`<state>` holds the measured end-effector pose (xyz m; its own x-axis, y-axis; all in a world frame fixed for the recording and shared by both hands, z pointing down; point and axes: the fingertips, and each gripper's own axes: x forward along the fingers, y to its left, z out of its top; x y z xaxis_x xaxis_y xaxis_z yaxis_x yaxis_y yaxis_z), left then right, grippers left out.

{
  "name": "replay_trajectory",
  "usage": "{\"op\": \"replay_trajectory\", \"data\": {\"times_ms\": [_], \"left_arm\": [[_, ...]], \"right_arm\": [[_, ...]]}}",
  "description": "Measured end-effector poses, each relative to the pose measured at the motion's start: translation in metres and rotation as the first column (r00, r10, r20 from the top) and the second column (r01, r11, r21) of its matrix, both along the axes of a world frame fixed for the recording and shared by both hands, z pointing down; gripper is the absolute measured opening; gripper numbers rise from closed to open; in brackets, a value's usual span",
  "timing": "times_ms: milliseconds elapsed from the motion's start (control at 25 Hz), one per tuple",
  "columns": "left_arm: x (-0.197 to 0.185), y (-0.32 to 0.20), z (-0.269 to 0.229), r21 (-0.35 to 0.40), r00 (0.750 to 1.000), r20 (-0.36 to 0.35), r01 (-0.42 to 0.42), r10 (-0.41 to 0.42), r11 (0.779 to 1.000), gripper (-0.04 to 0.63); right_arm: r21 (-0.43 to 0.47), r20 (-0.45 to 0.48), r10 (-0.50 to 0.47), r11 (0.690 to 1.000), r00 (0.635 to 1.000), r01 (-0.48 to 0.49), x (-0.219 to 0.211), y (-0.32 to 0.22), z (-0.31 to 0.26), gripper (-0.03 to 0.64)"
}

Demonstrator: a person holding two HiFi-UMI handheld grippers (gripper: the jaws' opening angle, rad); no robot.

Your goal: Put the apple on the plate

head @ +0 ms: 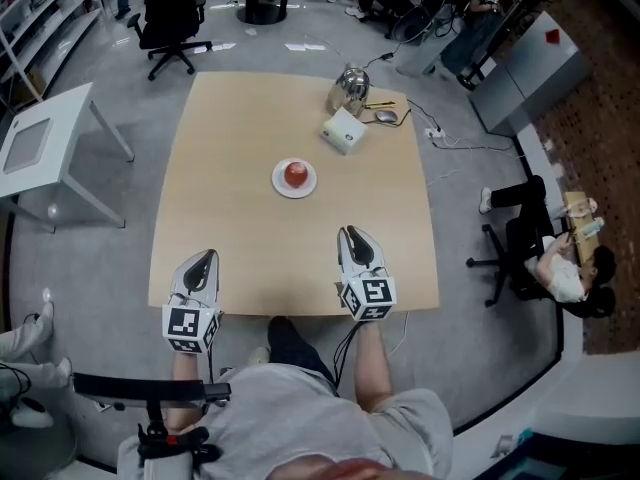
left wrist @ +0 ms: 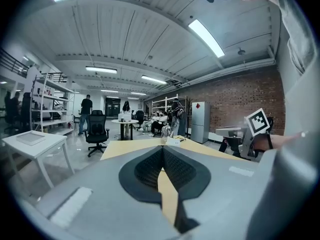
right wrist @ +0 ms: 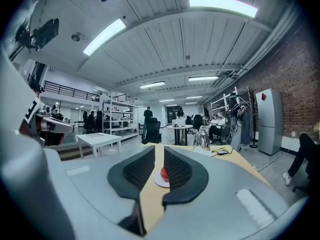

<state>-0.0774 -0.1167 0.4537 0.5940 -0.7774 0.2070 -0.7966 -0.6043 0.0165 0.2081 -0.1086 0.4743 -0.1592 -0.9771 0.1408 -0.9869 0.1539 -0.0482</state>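
apple was seen seated on plate, mid-table; task judged done. claws were found at near edge, well apart from plate, likely since no grip was needed: left claw pressed together, right claw set narrow, empty.

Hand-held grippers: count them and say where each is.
2. The left hand-held gripper is over the near edge of the table at the left; the right hand-held gripper over the same edge, right of centre. No others visible.

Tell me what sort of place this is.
Probably an open-plan lab or workshop-style office. It has a red brick wall, white metal shelving racks and a black swivel office chair, and there is a square light wooden table in the middle of the floor.
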Motion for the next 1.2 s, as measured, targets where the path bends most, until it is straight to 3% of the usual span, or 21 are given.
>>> {"op": "replay_trajectory", "data": {"times_ms": [720,1200], "left_arm": [[0.008,0.031,-0.021,0.058,0.996,-0.009,-0.083,0.084,0.995,0.02],[0.006,0.042,-0.023,0.077,0.996,-0.014,-0.091,0.092,0.993,0.02]], "right_arm": [[0.028,0.031,0.092,0.995,0.995,-0.092,0.004,0.072,-0.015,0.011],[0.023,0.026,0.139,0.99,0.99,-0.14,0.014,0.103,-0.013,0.006]]}}
